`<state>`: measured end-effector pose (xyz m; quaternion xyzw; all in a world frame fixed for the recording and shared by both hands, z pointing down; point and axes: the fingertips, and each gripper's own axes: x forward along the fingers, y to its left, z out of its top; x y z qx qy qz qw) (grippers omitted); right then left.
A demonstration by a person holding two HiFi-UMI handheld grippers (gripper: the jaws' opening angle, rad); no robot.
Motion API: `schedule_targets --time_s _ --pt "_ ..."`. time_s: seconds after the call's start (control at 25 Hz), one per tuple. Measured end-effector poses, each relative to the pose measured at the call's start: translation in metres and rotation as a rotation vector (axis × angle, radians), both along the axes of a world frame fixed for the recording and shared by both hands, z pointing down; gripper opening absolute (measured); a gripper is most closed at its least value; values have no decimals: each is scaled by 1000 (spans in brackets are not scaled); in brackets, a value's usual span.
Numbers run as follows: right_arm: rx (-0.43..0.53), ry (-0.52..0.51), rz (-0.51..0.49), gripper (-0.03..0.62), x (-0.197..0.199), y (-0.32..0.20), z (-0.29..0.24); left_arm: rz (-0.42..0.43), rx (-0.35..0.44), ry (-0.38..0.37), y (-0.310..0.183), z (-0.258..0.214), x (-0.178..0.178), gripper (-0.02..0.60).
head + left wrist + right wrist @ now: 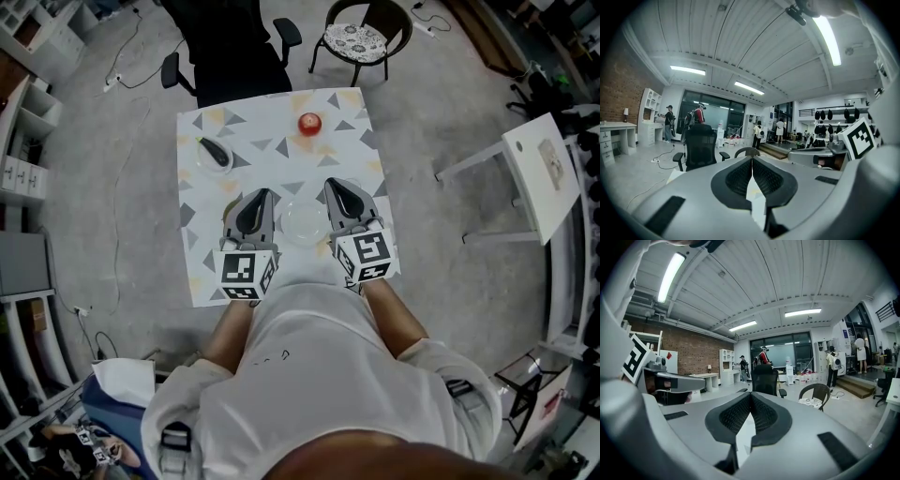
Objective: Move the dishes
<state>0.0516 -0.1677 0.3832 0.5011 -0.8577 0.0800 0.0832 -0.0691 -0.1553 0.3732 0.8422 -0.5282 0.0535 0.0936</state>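
Small square table (281, 169), centre of the head view, white top patterned with grey and tan triangles, standing on a grey floor (441, 234). Upper left of the top: a clear dish (208, 161) holding a dark oblong object (217, 150); upper middle: a red round thing (309, 123). Lower middle, near the front edge: a second clear dish (306, 221), contents not discernible.

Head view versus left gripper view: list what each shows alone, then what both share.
Head view only: a clear dish seen between the left gripper and right gripper, a red round object, and a second dish. Left gripper view only: ceiling lights, a brick wall, and people by the windows. Shared: both grippers and the black office chair.
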Motion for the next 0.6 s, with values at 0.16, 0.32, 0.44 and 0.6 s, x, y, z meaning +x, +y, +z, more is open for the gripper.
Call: schedule_targets --time_s 0.16,0.32,0.44,0.6 --pt "1 5 -6 -2 -1 0 0 1 3 -2 1 1 -1 21" --pt "-1 11 -21 -3 -4 0 2 1 7 -1 1 1 -3 21" --pt "-6 19 -43 -3 -9 2 3 7 3 -5 2 1 -3 21" --pt "-5 36 -51 -3 -11 2 4 7 3 -8 2 0 -4 21"
